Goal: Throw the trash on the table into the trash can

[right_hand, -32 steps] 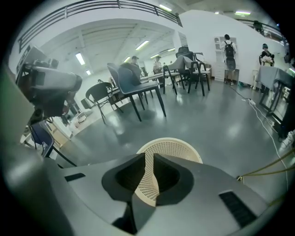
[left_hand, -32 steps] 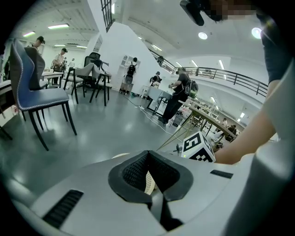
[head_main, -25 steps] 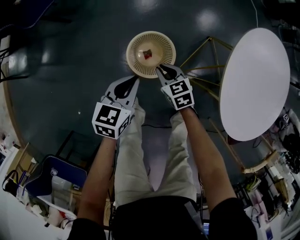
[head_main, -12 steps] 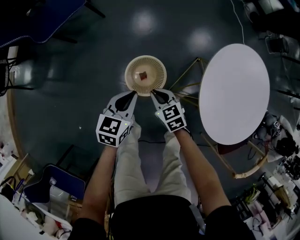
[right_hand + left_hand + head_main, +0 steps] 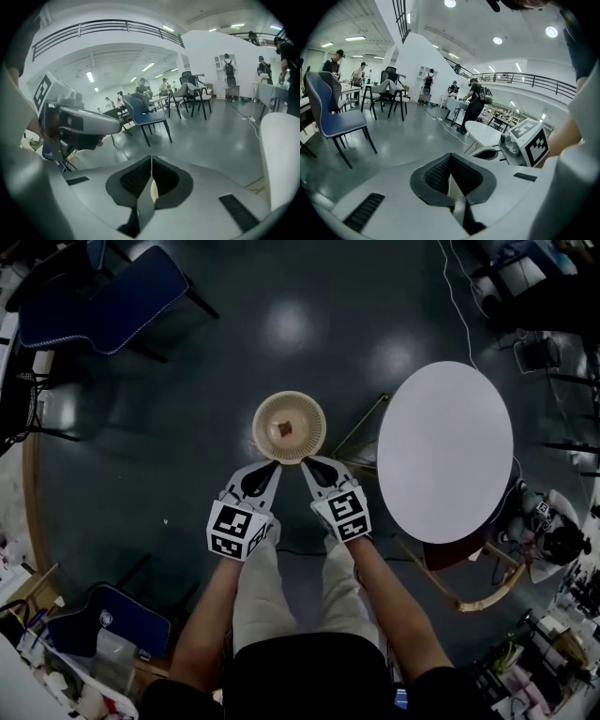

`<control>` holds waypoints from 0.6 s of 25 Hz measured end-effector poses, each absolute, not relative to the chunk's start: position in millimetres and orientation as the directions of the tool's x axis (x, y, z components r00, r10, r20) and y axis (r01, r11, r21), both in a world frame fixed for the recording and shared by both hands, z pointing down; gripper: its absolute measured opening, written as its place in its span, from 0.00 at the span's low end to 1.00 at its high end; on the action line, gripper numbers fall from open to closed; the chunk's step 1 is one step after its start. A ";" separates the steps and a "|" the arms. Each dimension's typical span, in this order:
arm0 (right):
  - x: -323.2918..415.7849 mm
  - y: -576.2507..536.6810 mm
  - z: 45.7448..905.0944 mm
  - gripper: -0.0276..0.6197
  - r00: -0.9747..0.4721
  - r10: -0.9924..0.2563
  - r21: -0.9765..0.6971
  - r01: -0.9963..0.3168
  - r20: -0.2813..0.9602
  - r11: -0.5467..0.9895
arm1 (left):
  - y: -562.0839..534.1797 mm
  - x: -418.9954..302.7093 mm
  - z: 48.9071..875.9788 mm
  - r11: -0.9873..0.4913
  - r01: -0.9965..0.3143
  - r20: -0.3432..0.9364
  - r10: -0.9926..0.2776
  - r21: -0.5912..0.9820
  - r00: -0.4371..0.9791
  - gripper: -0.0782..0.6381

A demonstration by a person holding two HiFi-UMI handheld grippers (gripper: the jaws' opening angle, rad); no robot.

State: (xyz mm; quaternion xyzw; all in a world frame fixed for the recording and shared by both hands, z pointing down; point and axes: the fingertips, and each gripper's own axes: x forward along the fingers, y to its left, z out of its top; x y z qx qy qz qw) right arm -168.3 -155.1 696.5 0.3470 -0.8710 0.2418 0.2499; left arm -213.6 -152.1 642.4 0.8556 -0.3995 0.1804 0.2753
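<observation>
A round beige trash can [image 5: 290, 407] stands on the dark floor with a small reddish piece of trash [image 5: 285, 430] inside it. The white round table [image 5: 445, 451] stands to its right, and its top shows nothing on it. My left gripper [image 5: 273, 466] and right gripper [image 5: 306, 464] hang side by side above the can's near rim, tips pointing toward it. The left gripper [image 5: 450, 153] is shut and holds nothing. The right gripper [image 5: 150, 157] has just been closing with nothing between its jaws, and is now shut.
A blue chair [image 5: 103, 301] stands at the far left, and another blue seat [image 5: 108, 620] is near my left elbow. Cluttered gear [image 5: 553, 540] lines the right edge. Chairs [image 5: 143, 112] and standing people [image 5: 476, 101] fill the hall beyond.
Both grippers have risen away from the can, which now looks smaller and lower. The right gripper's tips have drawn back from over the can to its near rim.
</observation>
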 end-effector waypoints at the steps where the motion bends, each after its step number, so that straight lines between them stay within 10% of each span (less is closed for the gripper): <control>1: -166.6 -154.5 686.9 0.08 -0.630 -0.496 -0.239 -0.731 0.598 0.640 | -150.9 -214.3 635.8 -0.528 -0.784 0.527 -0.587 0.325 0.614 0.13; 15: -138.9 -132.5 570.0 0.07 -0.635 -0.577 -0.232 -0.750 0.514 0.619 | -120.9 -184.2 550.2 -0.585 -0.756 0.500 -0.580 0.294 0.643 0.13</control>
